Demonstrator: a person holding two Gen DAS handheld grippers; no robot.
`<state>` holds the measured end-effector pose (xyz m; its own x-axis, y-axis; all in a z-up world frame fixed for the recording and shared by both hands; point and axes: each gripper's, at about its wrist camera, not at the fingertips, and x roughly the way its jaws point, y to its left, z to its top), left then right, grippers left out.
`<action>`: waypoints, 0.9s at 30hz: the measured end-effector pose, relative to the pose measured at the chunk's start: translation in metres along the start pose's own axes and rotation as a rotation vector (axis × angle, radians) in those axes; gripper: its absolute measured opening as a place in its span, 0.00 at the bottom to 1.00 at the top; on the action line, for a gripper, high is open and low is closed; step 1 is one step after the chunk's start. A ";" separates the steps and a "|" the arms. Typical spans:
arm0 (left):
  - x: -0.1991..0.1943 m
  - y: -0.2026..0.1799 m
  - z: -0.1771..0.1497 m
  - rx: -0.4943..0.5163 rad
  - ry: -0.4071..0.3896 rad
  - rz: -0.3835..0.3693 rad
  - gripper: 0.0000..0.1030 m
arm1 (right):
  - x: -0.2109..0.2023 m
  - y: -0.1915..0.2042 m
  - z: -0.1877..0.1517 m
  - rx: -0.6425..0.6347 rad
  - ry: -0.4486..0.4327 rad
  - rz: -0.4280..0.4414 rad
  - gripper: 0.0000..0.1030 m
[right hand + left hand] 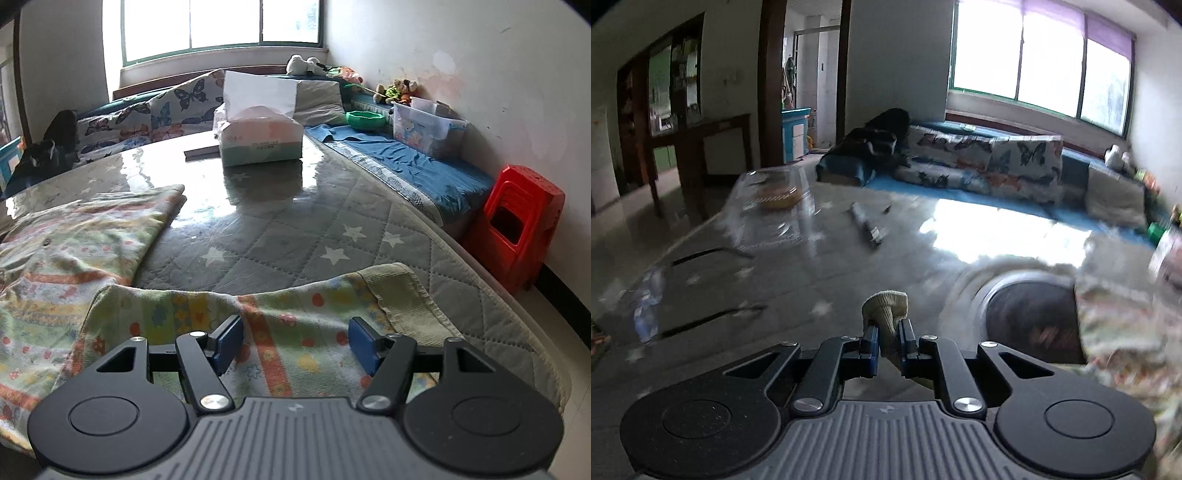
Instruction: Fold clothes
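We work at a large worktop (280,236) under a quilted grey star-print cover and a glossy clear sheet, with a butterfly-print sofa (147,110) along its far side. On the worktop's near left part lies the task's thing, a child's patterned garment (66,251) in pale green with orange bands and small flowers. Its body spreads out to the left, and one sleeve (280,325) runs rightward along the near edge, ending in a ribbed beige cuff (399,295) at the near right. A tissue box (258,136) stands well apart at the far middle.

Our right tool (295,347) hangs just above that sleeve with its blue pads wide apart and nothing between them. The sleeve's long axis lies left to right, across the tool's line, so this hand is the nearer one to the sleeve.

Our left tool (888,339) has its pads pinched on a ribbed beige cuff (886,310), lifted off the worktop. The left wrist view is smeared, so we cannot tell how the rest of the cloth hangs.

We judge the fold to be under way, with this sleeve lying outward.
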<state>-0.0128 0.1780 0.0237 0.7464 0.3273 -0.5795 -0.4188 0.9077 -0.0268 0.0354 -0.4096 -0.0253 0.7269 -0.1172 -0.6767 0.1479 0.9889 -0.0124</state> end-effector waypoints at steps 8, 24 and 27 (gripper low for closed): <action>0.008 0.030 -0.022 -0.022 0.047 0.067 0.12 | -0.011 0.025 0.012 -0.120 -0.028 0.051 0.64; 0.001 0.080 -0.030 -0.068 0.043 0.236 0.66 | 0.009 0.024 0.006 -0.056 0.018 0.092 0.72; -0.004 0.076 -0.026 -0.056 0.035 0.222 0.66 | 0.018 0.026 0.012 -0.060 0.009 0.095 0.74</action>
<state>-0.0617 0.2390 0.0026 0.6149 0.5074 -0.6038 -0.5996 0.7980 0.0600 0.0603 -0.3875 -0.0283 0.7297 -0.0222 -0.6834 0.0380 0.9992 0.0080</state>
